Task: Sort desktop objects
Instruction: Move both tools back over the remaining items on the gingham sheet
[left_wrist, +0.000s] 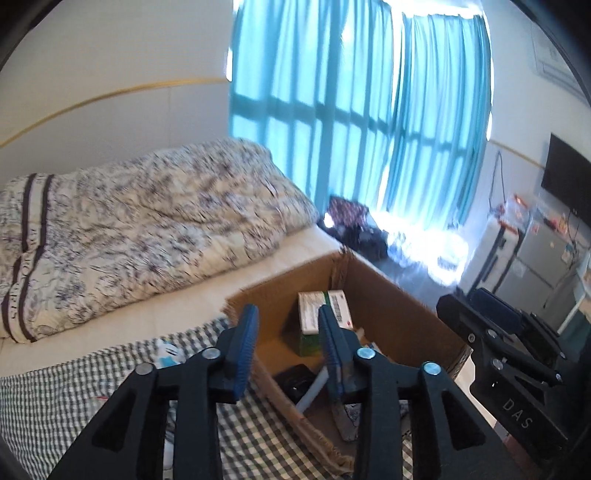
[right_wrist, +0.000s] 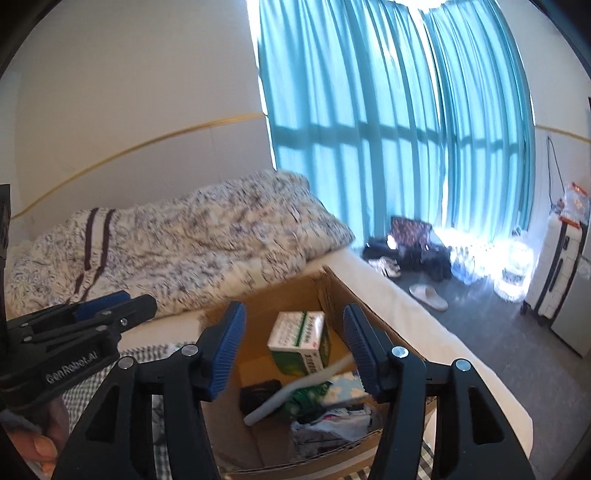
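An open cardboard box (left_wrist: 388, 291) (right_wrist: 280, 299) stands on the bed's edge. It holds a green-and-white carton (left_wrist: 320, 314) (right_wrist: 300, 341), a white tube-like handle (left_wrist: 314, 392) (right_wrist: 291, 391), a black item (left_wrist: 295, 380) (right_wrist: 258, 395), a blue-and-white packet (right_wrist: 345, 387) and crumpled wrappers (right_wrist: 332, 422). My left gripper (left_wrist: 290, 345) (right_wrist: 129, 301) hangs open over the box's left rim with nothing between its blue pads. My right gripper (right_wrist: 295, 350) (left_wrist: 465, 301) is open above the box's inside, also empty.
A checked cloth (left_wrist: 74, 398) lies under the box, with a patterned quilt (left_wrist: 129, 229) (right_wrist: 184, 243) behind. Teal curtains (right_wrist: 388, 129) cover the window. Bags (right_wrist: 410, 243), a slipper (right_wrist: 430, 295) and a suitcase (right_wrist: 561, 269) are on the floor. A hand (right_wrist: 40, 446) shows at bottom left.
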